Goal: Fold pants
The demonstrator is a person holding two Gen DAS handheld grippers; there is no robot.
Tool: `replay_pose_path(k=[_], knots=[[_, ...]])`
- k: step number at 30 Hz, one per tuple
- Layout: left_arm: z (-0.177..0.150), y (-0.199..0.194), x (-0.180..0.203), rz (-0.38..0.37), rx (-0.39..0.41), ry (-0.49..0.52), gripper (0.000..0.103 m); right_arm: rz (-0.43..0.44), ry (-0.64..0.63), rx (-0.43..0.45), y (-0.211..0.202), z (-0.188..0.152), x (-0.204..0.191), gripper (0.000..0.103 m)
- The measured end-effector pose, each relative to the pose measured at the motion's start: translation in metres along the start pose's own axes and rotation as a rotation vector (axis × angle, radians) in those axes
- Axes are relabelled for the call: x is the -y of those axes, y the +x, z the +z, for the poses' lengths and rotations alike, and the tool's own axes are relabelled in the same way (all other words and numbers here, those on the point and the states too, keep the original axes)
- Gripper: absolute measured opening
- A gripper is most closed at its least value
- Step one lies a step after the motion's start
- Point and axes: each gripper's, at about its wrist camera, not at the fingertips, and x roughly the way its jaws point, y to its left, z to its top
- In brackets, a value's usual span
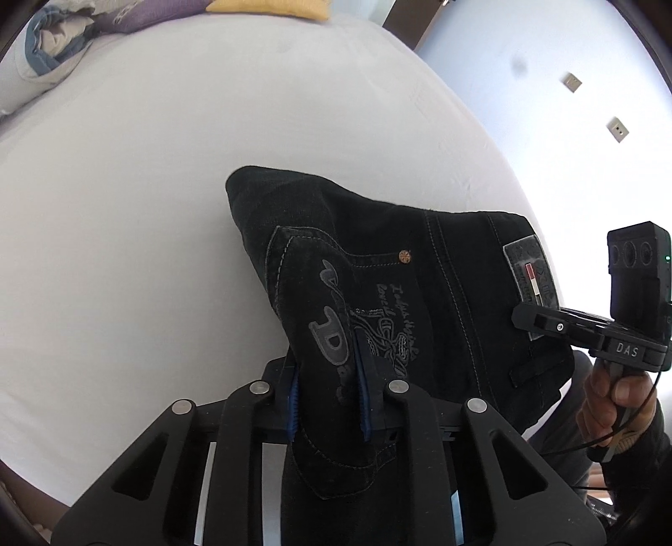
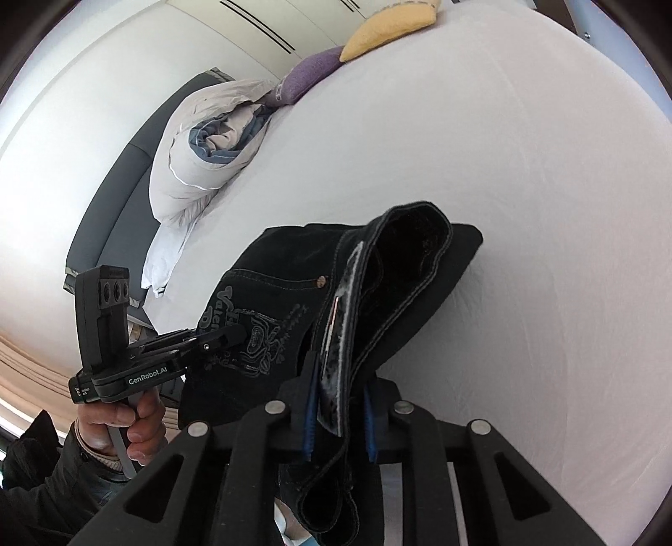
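Note:
Black denim pants (image 1: 378, 269) with a printed back pocket and a waist patch hang folded above a white bed. My left gripper (image 1: 329, 403) is shut on the pocket side of the pants, the cloth pinched between its blue pads. My right gripper (image 2: 340, 424) is shut on the waistband of the pants (image 2: 399, 269), near the patch. Each gripper shows in the other's view: the right one (image 1: 546, 323) at the waist patch, the left one (image 2: 218, 340) at the pocket print. The rest of the legs is hidden below.
The white bed sheet (image 1: 147, 189) spreads under and beyond the pants. A rolled grey duvet (image 2: 201, 159), a purple cushion (image 2: 311, 71) and a yellow cushion (image 2: 390, 25) lie at the bed's far end. A wall with sockets (image 1: 617, 128) is to the right.

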Motion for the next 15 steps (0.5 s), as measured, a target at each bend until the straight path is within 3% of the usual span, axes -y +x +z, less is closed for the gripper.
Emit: replay_pose_path(k=[9, 15], knots=[[0.066, -0.02, 0.016, -0.012, 0.114, 0.045, 0.019, -0.024, -0.085, 0.107, -0.042, 0.061, 0.001, 0.019], [0.118, 0.01, 0.013, -0.028, 0.128, 0.044, 0.019, -0.034, -0.082, 0.136, -0.039, 0.111, 0.03, 0.019]])
